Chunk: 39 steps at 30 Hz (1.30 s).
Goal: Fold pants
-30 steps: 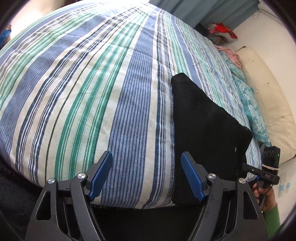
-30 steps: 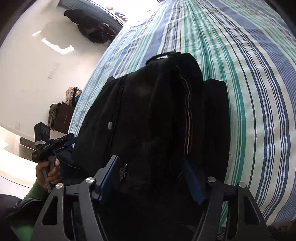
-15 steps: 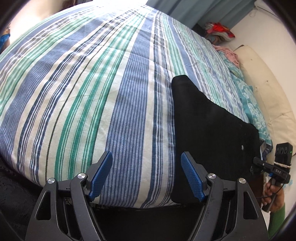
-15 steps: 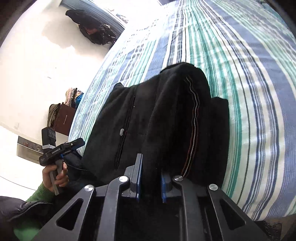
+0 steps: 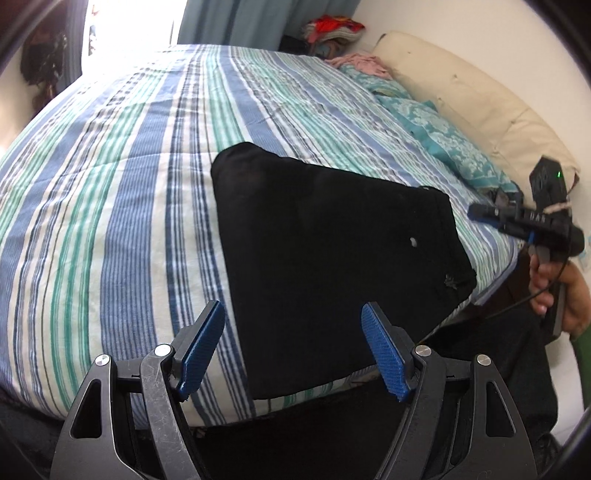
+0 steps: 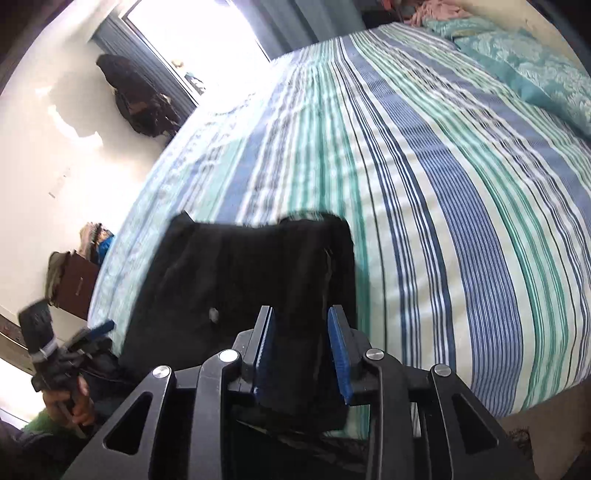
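The black pants (image 5: 325,254) lie folded into a flat bundle near the bed's front edge, on the striped bedspread (image 5: 122,177). My left gripper (image 5: 295,350) is open and empty, hovering just before the bundle's near edge. In the right wrist view the pants (image 6: 236,288) fill the lower middle. My right gripper (image 6: 302,358) has its blue pads around a thick fold of the black cloth, with the jaws partly apart. The right gripper also shows in the left wrist view (image 5: 532,218), held in a hand at the right.
Teal patterned pillows (image 5: 443,140) and a cream headboard cushion (image 5: 480,103) lie along the bed's right side. A pile of clothes (image 5: 332,29) sits at the far corner. A window (image 6: 207,33) and a dark hanging bag (image 6: 136,99) are across the room.
My right gripper closed on the pants' near fold, then its jaws widened a little around the cloth. The bundle looks flatter and more squared. My left gripper rose and turned right, staying open.
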Each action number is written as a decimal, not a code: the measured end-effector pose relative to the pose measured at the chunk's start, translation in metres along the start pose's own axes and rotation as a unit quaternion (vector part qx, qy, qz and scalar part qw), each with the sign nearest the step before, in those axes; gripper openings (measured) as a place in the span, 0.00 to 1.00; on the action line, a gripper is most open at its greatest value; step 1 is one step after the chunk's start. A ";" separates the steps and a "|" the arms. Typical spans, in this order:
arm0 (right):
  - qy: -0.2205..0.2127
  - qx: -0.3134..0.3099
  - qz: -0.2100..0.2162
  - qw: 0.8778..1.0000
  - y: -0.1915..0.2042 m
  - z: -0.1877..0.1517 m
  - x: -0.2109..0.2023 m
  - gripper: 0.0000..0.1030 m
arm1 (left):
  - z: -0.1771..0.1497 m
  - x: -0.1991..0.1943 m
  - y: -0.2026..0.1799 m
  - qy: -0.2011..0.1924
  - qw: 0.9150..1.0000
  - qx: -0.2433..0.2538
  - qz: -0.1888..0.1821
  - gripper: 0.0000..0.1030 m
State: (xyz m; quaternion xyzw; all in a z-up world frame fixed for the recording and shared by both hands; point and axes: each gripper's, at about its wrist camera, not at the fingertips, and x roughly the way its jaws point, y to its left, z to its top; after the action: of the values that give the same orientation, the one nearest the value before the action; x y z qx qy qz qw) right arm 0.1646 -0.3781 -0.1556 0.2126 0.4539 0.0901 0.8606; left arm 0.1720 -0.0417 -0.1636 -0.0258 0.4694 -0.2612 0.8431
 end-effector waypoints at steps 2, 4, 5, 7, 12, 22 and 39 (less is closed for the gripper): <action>-0.024 -0.011 0.034 0.999 0.016 0.016 0.000 0.30 | 0.000 0.010 -0.007 0.012 1.000 0.011 -0.004 0.75; -0.027 -0.012 0.053 0.998 0.031 0.023 0.023 0.30 | -0.003 0.023 -0.013 0.032 0.999 0.031 0.016 0.75; -0.021 -0.003 0.043 0.999 0.027 0.025 0.039 0.30 | -0.005 0.028 -0.015 0.040 0.998 0.041 0.029 0.75; 0.012 0.025 -0.019 0.999 0.010 0.020 0.077 0.14 | -0.009 0.033 -0.016 0.049 0.997 0.051 0.032 0.78; -0.002 0.075 -0.014 0.997 -0.013 0.008 0.072 0.12 | -0.013 0.022 -0.004 0.053 0.998 0.013 0.017 0.79; 0.022 -0.033 -0.039 0.998 0.040 -0.035 -0.005 0.14 | -0.006 -0.001 0.009 0.020 0.999 -0.023 0.026 0.79; -0.041 -0.005 -0.189 0.981 0.031 -0.092 -0.018 0.80 | -0.006 0.003 0.028 0.029 0.991 -0.047 0.121 0.89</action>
State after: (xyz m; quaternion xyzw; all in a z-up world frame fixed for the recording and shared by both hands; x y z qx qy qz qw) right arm 0.0805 -0.3307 -0.1742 0.1225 0.4500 -0.0811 0.8809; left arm 0.1804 -0.0181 -0.1776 -0.0012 0.5052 -0.1356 0.8523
